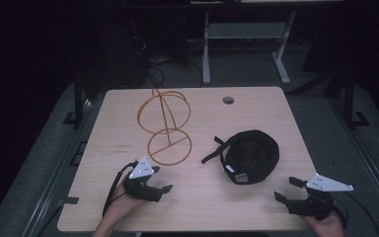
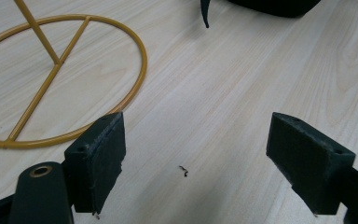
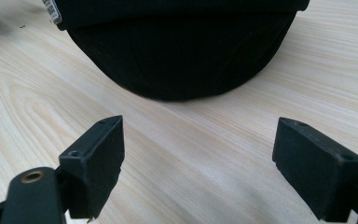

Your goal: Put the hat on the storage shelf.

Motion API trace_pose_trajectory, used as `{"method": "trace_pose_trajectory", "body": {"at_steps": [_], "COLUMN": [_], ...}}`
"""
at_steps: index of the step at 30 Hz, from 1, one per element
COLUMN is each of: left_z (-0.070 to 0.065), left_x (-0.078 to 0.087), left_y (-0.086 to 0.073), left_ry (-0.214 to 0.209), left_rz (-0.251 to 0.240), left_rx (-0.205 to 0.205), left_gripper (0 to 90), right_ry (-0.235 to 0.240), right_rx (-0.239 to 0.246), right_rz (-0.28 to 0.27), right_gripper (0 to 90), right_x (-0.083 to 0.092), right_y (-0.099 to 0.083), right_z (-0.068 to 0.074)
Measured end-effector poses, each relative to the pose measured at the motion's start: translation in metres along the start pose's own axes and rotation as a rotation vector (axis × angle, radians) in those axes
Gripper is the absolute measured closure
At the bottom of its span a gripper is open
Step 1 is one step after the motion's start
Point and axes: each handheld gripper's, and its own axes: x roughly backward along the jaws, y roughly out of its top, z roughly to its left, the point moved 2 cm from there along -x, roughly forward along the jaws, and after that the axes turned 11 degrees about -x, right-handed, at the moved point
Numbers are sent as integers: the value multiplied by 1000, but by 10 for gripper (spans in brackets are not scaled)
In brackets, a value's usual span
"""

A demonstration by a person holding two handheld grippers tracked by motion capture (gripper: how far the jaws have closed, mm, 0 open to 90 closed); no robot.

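While both grippers, left (image 1: 164, 180) and right (image 1: 285, 189), gape empty, nothing's started: cap (image 1: 250, 155) lies beside the wire stand (image 1: 164, 126), likely 1 hang-up move left.

Table (image 1: 197, 207): wire stand (image 1: 165, 126) on left half, cap (image 1: 251, 155) on right half, well apart; left gripper (image 1: 164, 189) at near edge, before stand; right gripper (image 1: 287, 190) at near right corner, before cap; round hole (image 1: 228, 100) near far edge
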Motion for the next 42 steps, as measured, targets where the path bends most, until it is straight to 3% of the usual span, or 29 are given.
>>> {"method": "trace_pose_trajectory", "body": {"at_steps": [6, 11, 12, 14, 19, 33, 37, 42], "left_z": [-6, -11, -11, -11, -13, -29, -31, -36], "left_x": [-3, -3, -3, -5, -8, -19, -24, -35], "left_y": [4, 9, 10, 13, 19, 58, 65, 83], "left_ry": [-36, -39, -40, -71, -74, -111, -128, -153], "left_rz": [-5, -7, -11, -18, -22, -52, -60, -53], "left_rx": [-18, -49, -45, 4, 0, -82, -75, -106], "left_gripper": [209, 207, 204, 200, 192, 183, 183, 183], "right_ry": [-1, 8, 8, 8, 5, -6, -15, -24], "right_rx": [-3, 6, 6, 12, 18, -11, -23, -18], "right_rz": [11, 4, 4, 10, 18, -13, -16, -12], "right_gripper": [161, 161, 161, 160, 160, 155, 153, 153], "right_x": [1, 1, 1, -1, -2, 0, 2, 2], "right_y": [-3, -2, -1, -1, -3, 2, 1, 1], "right_z": [-1, 3, 3, 3, 2, 2, 2, 3]}}
